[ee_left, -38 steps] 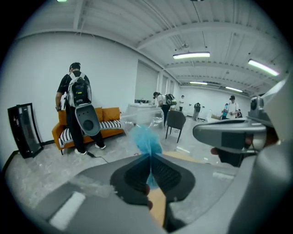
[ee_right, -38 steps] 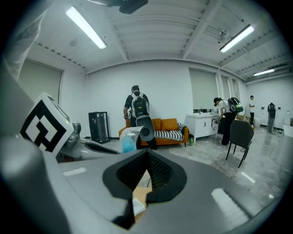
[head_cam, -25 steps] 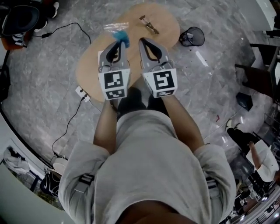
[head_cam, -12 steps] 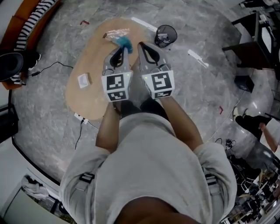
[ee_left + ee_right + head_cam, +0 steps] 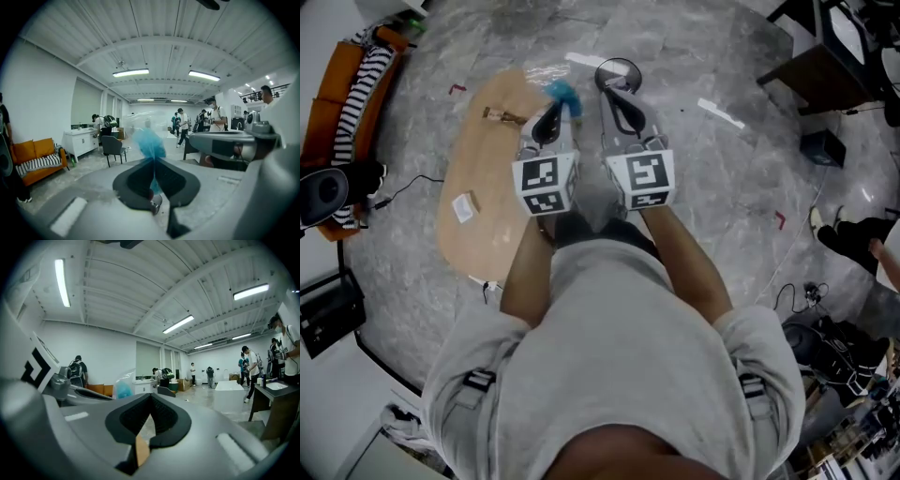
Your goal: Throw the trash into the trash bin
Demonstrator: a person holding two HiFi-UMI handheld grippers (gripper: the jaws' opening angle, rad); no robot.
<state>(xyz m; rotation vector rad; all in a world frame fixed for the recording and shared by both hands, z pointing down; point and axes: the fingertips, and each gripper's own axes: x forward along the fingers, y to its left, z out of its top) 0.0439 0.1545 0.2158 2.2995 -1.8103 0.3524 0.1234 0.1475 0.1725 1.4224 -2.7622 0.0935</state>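
Forearms come up from the person's torso to the two tongs, which are held side by side and close together.

Left gripper point(image 5: 556, 112): jaws clamped on the neck of a clear plastic bag point(image 5: 560, 91) with a blue wad inside. The left gripper view shows the film pinched between the pads and the blue part bunched just past the tips. This is the trash.

Right gripper point(image 5: 615, 96): jaws together, nothing between them in its own view.

In the head view the bag hangs past the far edge of the wooden table point(image 5: 478, 173). It is near the black mesh trash bin point(image 5: 621, 67) but not over it. The bin stands on the floor just beyond the right gripper's tips, which partly cover it.

Step, as I judge it: carrying the bag to the bin, drop not yet made.

To do it well:
- Swing the left gripper across until the bag sits over the middle of the bin's mouth.
- Tip the jaws downward there.
- Only then let go.
- The film looks light, so it may cling to a pad or drift past the rim. Release low and close to the opening.
- Pull the right gripper aside first. It crowds the bin and could knock it over, as the bin looks light.

A small white item point(image 5: 464, 206) and a small brown thing point(image 5: 500, 115) lie on the table. I can't tell what they are.

Farther off are a white strip point(image 5: 719, 113) on the floor and an orange sofa point(image 5: 337, 103) at the left edge.
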